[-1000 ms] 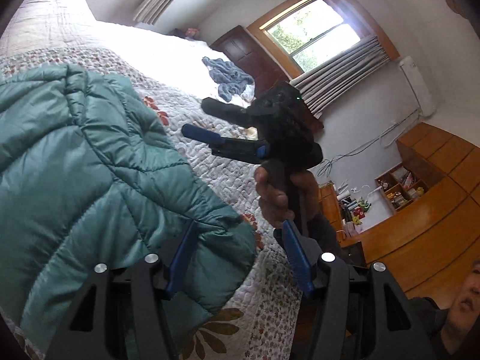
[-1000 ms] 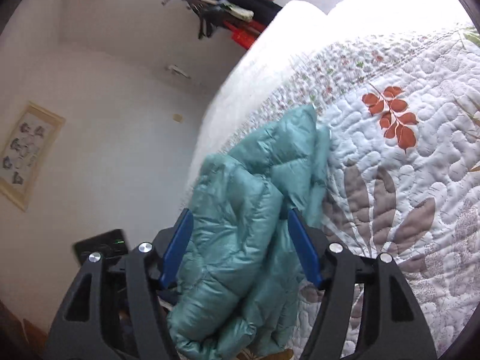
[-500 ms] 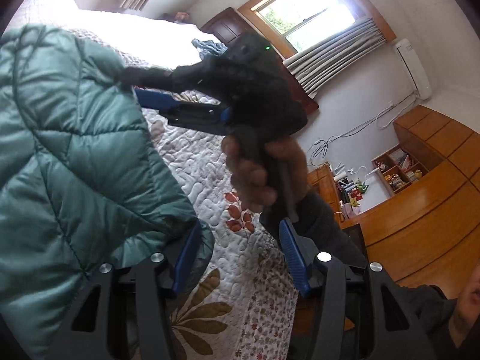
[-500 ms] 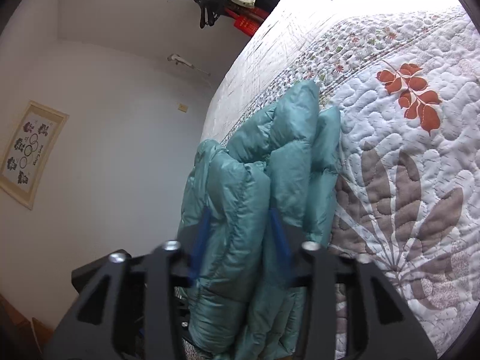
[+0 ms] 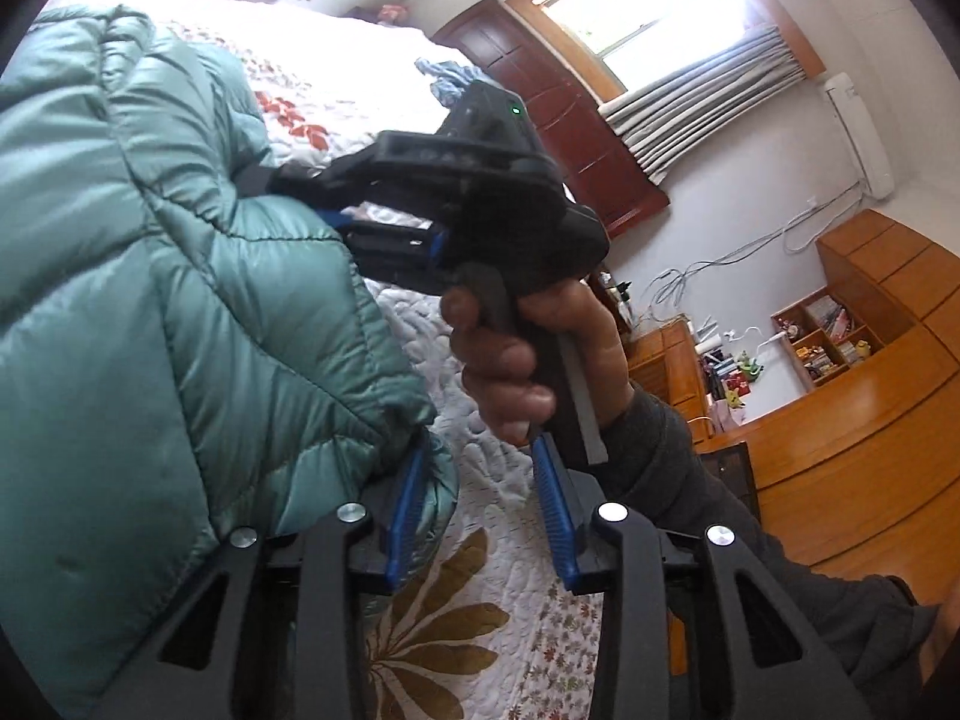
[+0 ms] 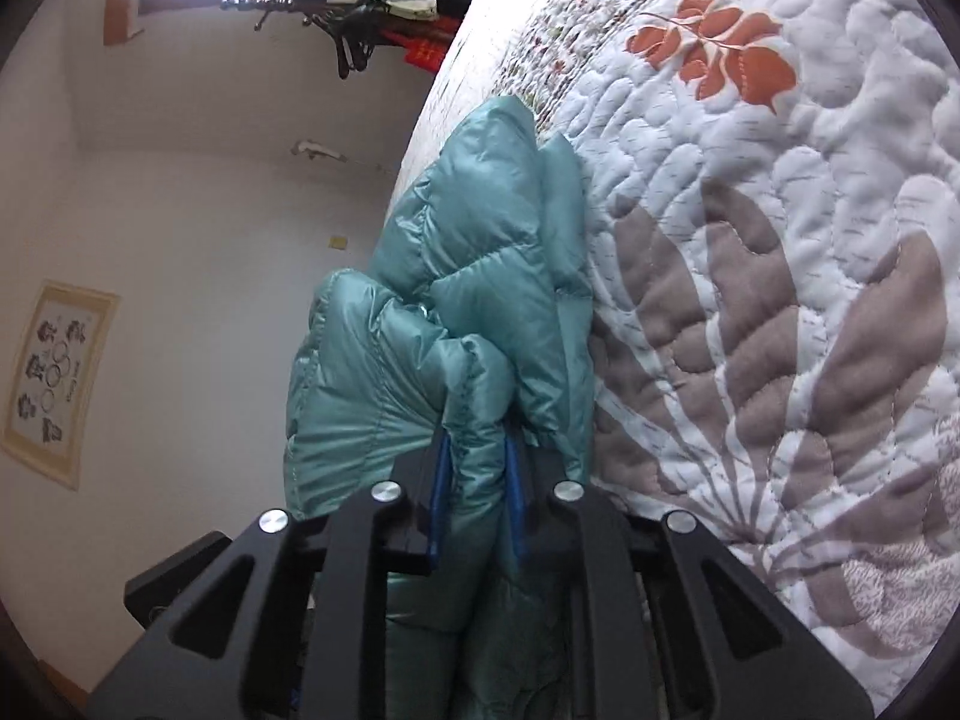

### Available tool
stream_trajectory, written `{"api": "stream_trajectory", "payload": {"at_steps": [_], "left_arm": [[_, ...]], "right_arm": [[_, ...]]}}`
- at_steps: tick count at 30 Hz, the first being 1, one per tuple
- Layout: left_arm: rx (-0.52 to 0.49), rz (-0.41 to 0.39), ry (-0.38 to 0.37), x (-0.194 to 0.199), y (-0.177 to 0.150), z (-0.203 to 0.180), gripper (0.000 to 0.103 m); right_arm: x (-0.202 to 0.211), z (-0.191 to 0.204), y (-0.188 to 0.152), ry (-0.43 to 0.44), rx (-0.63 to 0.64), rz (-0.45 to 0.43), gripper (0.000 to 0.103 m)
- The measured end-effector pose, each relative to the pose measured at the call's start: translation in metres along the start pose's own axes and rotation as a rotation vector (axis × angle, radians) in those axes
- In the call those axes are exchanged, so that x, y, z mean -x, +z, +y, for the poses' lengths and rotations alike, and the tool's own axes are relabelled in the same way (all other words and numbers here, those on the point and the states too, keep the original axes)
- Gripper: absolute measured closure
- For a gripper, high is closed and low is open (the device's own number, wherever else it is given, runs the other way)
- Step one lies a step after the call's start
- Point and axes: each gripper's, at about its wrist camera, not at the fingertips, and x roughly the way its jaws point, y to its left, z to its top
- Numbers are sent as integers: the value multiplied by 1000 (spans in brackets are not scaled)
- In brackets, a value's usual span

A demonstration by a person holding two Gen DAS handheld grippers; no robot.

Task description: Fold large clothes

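Jacket edge sits clamped in our right gripper; our left gripper, spread apart, flanks its hem leftward.

Teal quilting against a white floral bedspread

The puffer jacket is glossy teal with stitched quilting; the quilt is white, patterned with taupe fronds, orange-red leaves and a golden flower. Both black claws, left and right, carry blue pads; the sleeve is dark grey.
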Motion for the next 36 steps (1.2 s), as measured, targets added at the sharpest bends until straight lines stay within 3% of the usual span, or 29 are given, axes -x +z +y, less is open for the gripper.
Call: {"api": "stream_trajectory", "payload": {"at_steps": [2,4,6,8,10,13,16,19,23,25,30,33,34,36], "left_arm": [[5,-31,-31,16,1,-9,60],[-17,-126,-59,51,2,-17,47],[-12,-234,-49,86,6,-14,31],[45,-327,-53,119,11,2,30],[99,-364,-28,134,17,19,30],[155,-345,-7,130,23,43,30],[226,-295,15,114,27,77,37],[246,-292,-8,108,27,93,41],[267,-276,11,107,27,93,45],[266,-310,17,123,23,82,40],[159,-374,-66,151,-9,40,27],[146,-323,-23,135,-22,30,25],[165,-288,25,124,-22,36,25],[200,-258,34,112,-26,48,29]], "right_arm": [[12,18,3,-12,44,-10,75],[33,43,7,-28,110,-72,63],[46,71,12,-23,178,-113,63],[39,94,17,-15,232,-95,63],[18,105,21,-24,262,-39,63],[-18,98,23,-75,256,45,66],[-34,69,25,-116,218,74,89],[-36,40,23,-113,180,71,103],[-37,30,24,-129,164,74,103],[-23,49,22,-122,194,45,88],[11,108,-8,-7,328,30,82],[1,105,-28,-81,357,99,83],[-8,96,-31,-127,345,123,84],[-13,82,-37,-177,337,131,86]]}}
